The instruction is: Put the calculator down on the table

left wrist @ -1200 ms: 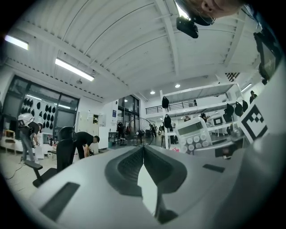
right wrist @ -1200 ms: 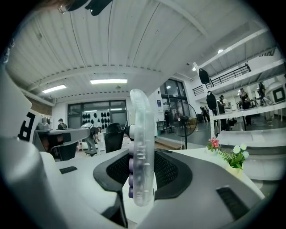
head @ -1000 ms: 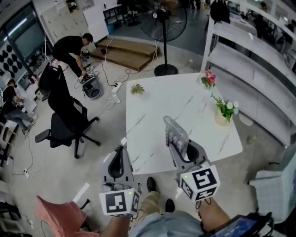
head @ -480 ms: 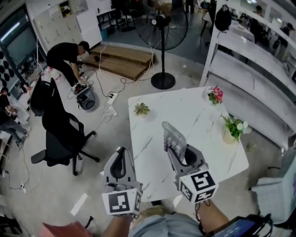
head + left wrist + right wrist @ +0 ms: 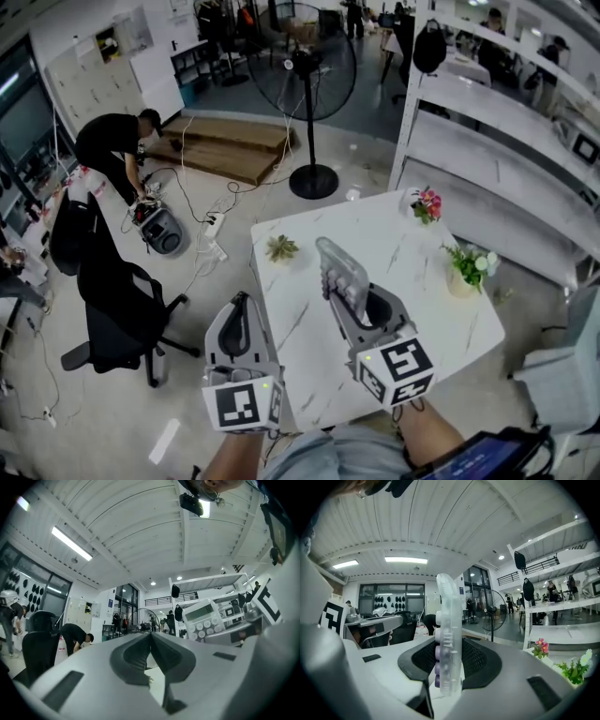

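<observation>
In the head view my right gripper (image 5: 354, 298) is shut on a clear-cased calculator (image 5: 340, 270) with purple keys. It holds the calculator on edge, sticking up out of the jaws, in the air above the white marble table (image 5: 412, 309). The right gripper view has the calculator (image 5: 448, 634) upright between the dark pads (image 5: 476, 660). My left gripper (image 5: 240, 307) hovers beside the table's left edge, shut with nothing in it. From the left gripper view its fingers (image 5: 151, 641) meet at the tip, and the calculator (image 5: 205, 619) shows keys-on at the right.
A small green plant (image 5: 280, 247), pink flowers (image 5: 427, 204) and a potted plant (image 5: 466, 267) stand on the table's far side. A floor fan (image 5: 306, 103) and white shelving (image 5: 487, 159) lie beyond. A black office chair (image 5: 108, 305) and a crouching person (image 5: 108, 141) are at the left.
Both grippers have moved forward towards the table's middle and risen slightly. The calculator stays held in the right gripper. The left gripper stays shut.
</observation>
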{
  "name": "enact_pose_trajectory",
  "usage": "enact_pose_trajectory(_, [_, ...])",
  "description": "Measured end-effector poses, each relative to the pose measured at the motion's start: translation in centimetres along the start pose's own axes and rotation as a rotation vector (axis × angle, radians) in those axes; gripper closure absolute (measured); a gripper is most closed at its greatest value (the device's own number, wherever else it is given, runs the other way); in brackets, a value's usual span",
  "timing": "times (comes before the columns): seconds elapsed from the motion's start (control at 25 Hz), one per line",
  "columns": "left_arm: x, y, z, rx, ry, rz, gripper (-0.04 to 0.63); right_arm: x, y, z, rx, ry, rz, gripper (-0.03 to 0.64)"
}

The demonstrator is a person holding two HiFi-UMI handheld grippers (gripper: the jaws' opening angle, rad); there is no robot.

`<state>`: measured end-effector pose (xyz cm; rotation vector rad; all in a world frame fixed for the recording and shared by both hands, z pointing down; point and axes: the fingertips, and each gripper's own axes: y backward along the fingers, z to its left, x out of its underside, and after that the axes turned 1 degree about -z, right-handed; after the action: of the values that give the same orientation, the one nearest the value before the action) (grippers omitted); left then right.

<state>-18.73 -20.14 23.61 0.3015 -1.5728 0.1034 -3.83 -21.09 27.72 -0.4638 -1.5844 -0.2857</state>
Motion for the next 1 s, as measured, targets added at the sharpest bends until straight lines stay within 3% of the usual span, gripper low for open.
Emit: enact_pose_trajectory(1.0, [14.4,-0.7,0.0,-0.035,0.081,0.281,0.586,18.7,-2.9,-1.3,-0.040,-0.161,0.404,0.471])
